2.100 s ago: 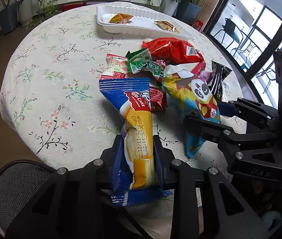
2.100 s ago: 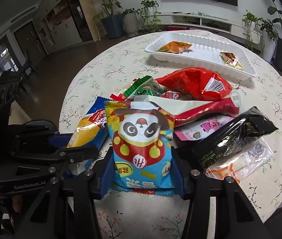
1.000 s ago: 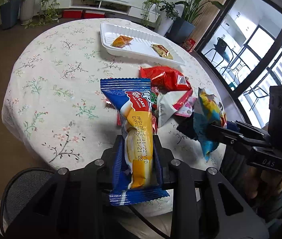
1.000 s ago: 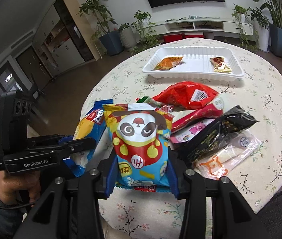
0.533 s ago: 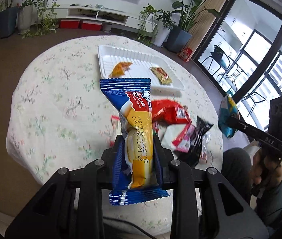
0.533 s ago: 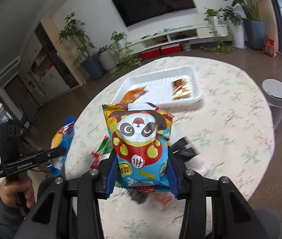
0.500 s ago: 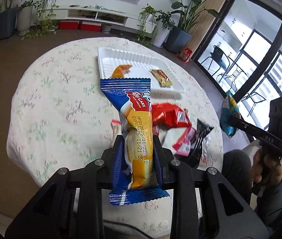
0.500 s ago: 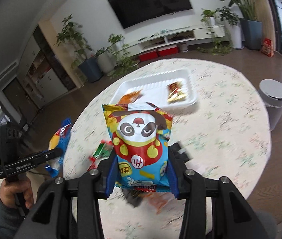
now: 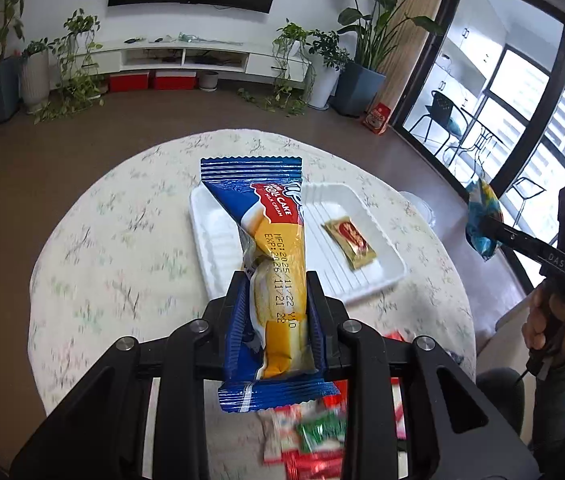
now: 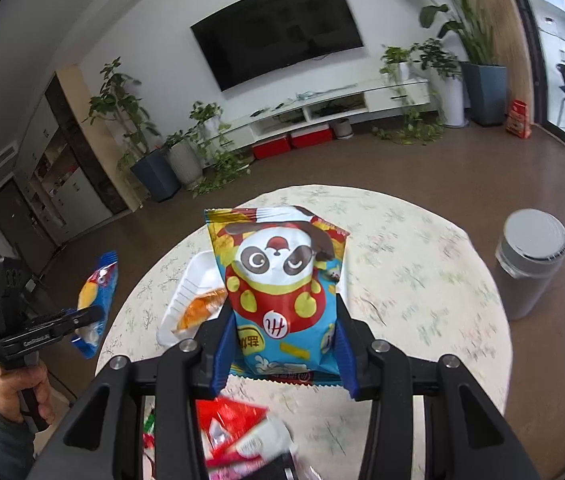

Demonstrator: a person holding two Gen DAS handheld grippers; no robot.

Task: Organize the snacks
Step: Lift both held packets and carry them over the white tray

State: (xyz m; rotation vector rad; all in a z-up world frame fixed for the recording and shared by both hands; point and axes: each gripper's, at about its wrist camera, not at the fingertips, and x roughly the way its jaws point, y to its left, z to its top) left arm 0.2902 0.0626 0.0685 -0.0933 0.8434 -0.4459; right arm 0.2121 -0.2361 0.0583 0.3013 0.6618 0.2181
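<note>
My left gripper (image 9: 276,296) is shut on a blue and yellow roll cake packet (image 9: 272,248) and holds it high over the white tray (image 9: 382,280). A gold and red sachet (image 9: 349,242) lies in the tray. My right gripper (image 10: 282,334) is shut on a blue panda snack bag (image 10: 282,280), also raised above the table. An orange packet (image 10: 198,306) lies in the tray (image 10: 186,284) behind it. Each gripper shows in the other's view, the right one (image 9: 482,222) and the left one (image 10: 92,312).
Loose red, green and pink snack packets (image 9: 314,436) lie on the round floral table (image 9: 122,240) near its front edge; they also show in the right wrist view (image 10: 238,428). A grey bin (image 10: 530,264) stands on the floor to the right of the table.
Both grippers have risen higher and moved forward with their packets. The tray now lies under them and the snack pile has dropped to the bottom of each view.
</note>
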